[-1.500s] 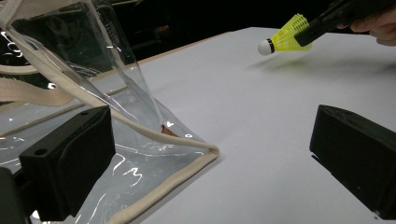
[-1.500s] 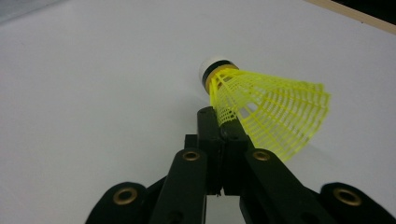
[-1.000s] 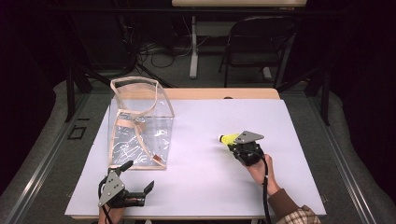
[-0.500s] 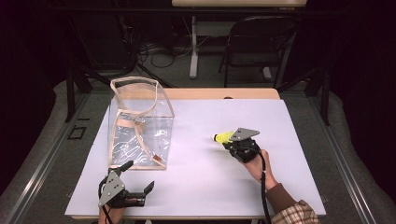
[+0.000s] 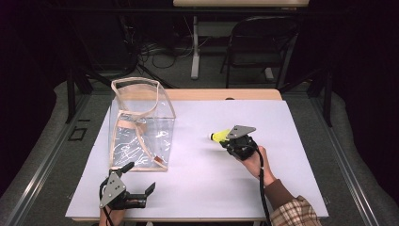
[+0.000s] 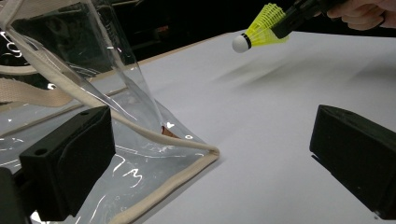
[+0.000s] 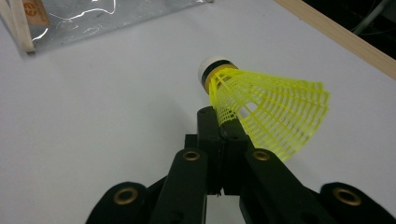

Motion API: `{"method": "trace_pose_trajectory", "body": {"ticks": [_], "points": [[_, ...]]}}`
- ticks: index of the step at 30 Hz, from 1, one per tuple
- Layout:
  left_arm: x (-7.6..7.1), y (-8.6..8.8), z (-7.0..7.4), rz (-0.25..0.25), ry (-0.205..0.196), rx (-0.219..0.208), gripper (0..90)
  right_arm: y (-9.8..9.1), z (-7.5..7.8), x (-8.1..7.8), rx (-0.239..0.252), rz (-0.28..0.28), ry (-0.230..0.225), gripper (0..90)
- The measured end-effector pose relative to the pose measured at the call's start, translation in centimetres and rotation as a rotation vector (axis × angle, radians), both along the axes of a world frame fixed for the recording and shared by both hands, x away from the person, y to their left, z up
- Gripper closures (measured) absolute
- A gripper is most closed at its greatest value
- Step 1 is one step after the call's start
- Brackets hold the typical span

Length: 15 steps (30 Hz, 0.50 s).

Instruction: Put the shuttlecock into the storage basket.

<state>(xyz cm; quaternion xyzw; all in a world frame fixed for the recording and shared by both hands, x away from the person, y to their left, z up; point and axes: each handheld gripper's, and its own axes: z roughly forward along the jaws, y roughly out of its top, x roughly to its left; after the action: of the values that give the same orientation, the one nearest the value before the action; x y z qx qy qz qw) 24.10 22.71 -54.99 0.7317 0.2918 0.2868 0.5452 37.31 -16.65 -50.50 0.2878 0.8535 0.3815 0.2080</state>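
Moved: right gripper [image 5: 225, 137] carried the shuttlecock [image 5: 219, 136] slightly toward the clear bag [image 5: 141, 125].
Grip: right clamps the shuttlecock skirt; left gripper [image 5: 139, 185] gapes, holding nothing.
Left: shuttlecock not yet bagged.

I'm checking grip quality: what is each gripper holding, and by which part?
The right gripper pinches the yellow shuttlecock by its mesh skirt edge. The left gripper is open, holding nothing.

The right tool [image 5: 225, 138] has carried the shuttlecock [image 5: 219, 136] slightly toward the bag [image 5: 141, 125].
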Motion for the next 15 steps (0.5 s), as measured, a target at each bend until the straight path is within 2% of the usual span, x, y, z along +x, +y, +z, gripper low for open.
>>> {"method": "trace_pose_trajectory", "body": {"ticks": [15], "points": [[0.0,-0.1,0.0,0.001,0.003,-0.003,0.0,1.0,1.0,0.7,0.005,0.031,-0.014,90.0]]}}
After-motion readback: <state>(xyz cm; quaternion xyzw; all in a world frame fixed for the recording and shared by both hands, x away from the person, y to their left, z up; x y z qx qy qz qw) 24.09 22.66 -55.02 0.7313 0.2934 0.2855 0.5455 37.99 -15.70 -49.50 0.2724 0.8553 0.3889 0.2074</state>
